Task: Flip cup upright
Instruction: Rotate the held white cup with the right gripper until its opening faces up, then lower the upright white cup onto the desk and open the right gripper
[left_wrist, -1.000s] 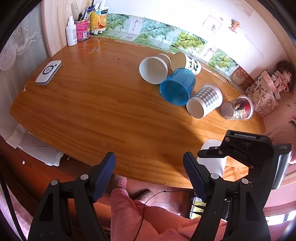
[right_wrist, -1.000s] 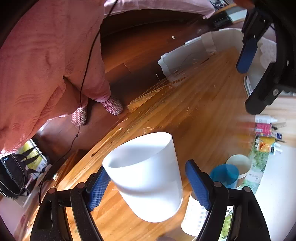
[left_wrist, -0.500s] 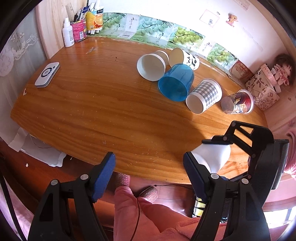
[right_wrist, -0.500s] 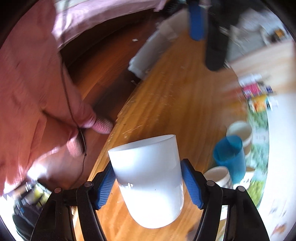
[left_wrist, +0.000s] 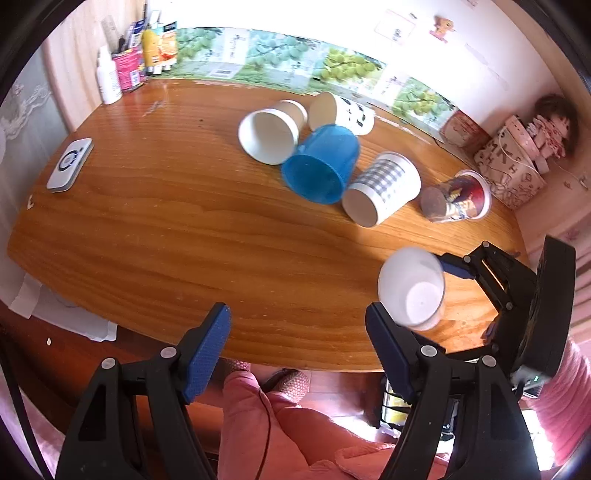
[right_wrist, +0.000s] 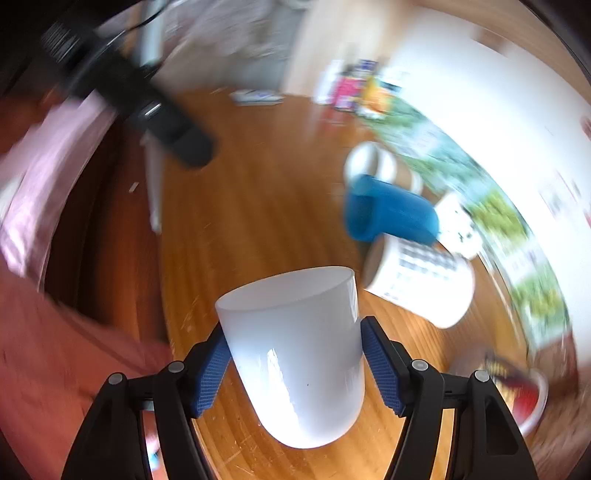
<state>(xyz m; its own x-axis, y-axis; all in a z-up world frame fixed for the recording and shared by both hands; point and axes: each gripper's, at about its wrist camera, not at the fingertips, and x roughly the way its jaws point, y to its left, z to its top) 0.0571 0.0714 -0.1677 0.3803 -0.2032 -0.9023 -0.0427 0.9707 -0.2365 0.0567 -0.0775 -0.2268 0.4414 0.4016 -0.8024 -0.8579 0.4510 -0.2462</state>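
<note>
White plastic fills your right gripper (right_wrist: 293, 363): its blue pads (right_wrist: 212, 373) pinch the white cup (right_wrist: 295, 354) by its sides, mouth tilted up and away, held over the near right edge of the wooden table (left_wrist: 166, 229). Your left gripper (left_wrist: 297, 350) hangs spread wide with nothing between its fingers, at the table's near edge. Farther back, a checked cup (left_wrist: 382, 188), a blue cup (left_wrist: 321, 164) and a plain paper cup (left_wrist: 271, 131) lie on their sides, touching.
</note>
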